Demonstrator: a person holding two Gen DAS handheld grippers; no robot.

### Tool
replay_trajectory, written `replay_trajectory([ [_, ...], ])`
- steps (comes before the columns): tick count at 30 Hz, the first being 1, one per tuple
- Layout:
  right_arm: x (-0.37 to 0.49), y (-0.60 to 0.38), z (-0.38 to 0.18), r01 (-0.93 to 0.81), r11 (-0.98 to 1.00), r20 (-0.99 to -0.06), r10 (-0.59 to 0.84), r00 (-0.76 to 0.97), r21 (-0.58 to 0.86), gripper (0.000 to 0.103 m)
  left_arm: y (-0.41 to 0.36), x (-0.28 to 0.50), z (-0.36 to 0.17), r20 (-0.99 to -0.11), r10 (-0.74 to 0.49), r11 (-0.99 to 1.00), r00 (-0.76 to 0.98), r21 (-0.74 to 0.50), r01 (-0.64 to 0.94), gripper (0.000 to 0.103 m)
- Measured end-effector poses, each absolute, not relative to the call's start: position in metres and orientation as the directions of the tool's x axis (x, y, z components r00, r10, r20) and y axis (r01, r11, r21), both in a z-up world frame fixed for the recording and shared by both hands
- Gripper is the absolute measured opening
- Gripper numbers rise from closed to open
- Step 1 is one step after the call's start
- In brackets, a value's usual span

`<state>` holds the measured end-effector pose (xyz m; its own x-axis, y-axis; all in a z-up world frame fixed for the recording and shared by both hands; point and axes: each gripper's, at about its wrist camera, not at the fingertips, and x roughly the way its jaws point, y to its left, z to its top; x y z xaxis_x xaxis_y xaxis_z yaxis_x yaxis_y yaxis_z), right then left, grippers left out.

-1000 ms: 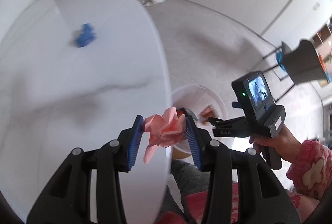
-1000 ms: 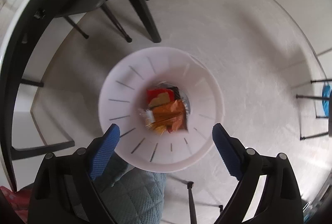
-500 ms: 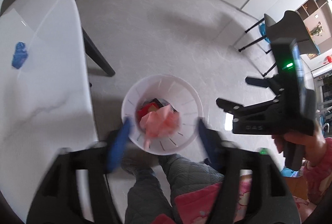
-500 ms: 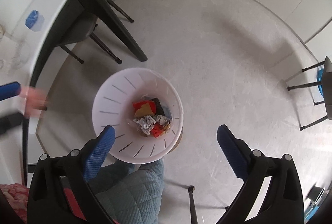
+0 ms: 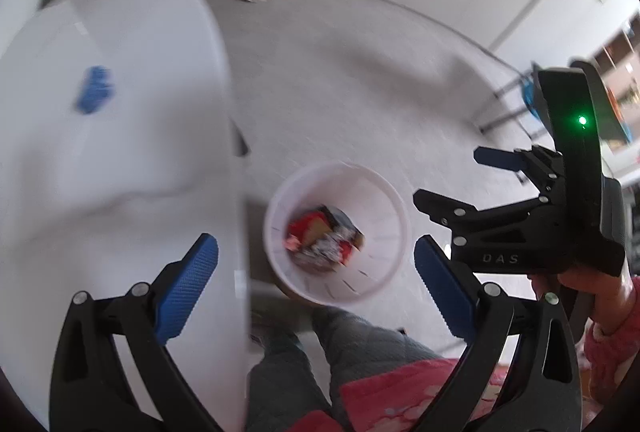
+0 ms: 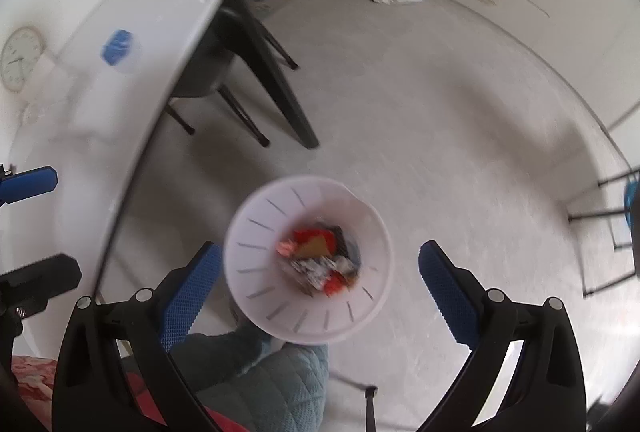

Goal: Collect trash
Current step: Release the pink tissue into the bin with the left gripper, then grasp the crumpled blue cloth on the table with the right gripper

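Black plastic frames on both tools, with round silver screws at the joints. Ribbed blue pads on the fingers of the left gripper [image 5: 316, 284] and the right gripper [image 6: 320, 288]. White letters "DAS" on the side of the right one, with a small green light on its upper block. Pink sleeve [image 5: 612, 348] with a light flower pattern. Grey-green quilted trousers [image 6: 272, 388], and red-pink patterned cloth [image 5: 400, 396] above them.

Motion blur smears the trash [image 5: 320, 238] in the white bin [image 5: 384, 200] between the left tongs [image 5: 316, 286], so single pieces cannot be told apart. The blue scrap [image 5: 94, 90] on the surface [image 5: 120, 160], up-left of those tongs, is also blurred. In the right wrist view, the left tongs are cut off by the left edge.
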<state>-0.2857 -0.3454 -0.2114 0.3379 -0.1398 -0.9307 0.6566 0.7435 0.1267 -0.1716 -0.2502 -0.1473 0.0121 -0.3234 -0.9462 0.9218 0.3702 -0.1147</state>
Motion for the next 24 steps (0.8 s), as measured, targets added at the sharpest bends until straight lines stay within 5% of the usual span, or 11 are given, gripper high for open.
replay_trajectory([
  [12, -0.095, -0.296, -0.169, 0.373, 0.915, -0.856, -0.062, 0.513, 0.156, 0.098, -0.127, -0.047, -0.088, -0.893, -0.324, 0.726, 0.313, -0.022, 0.687, 0.094],
  [21, 0.039, -0.286, -0.194, 0.345, 0.935, -0.870, -0.102, 0.482, 0.081, 0.098, -0.038, 0.034, -0.087, -0.896, -0.240, 0.896, 0.373, -0.056, 0.441, 0.094],
  [24, 0.053, -0.285, -0.206, 0.350, 0.935, -0.891, -0.106, 0.441, 0.062, 0.082, -0.024, 0.055, -0.090, -0.898, -0.225, 0.916, 0.378, -0.062, 0.397, 0.094],
])
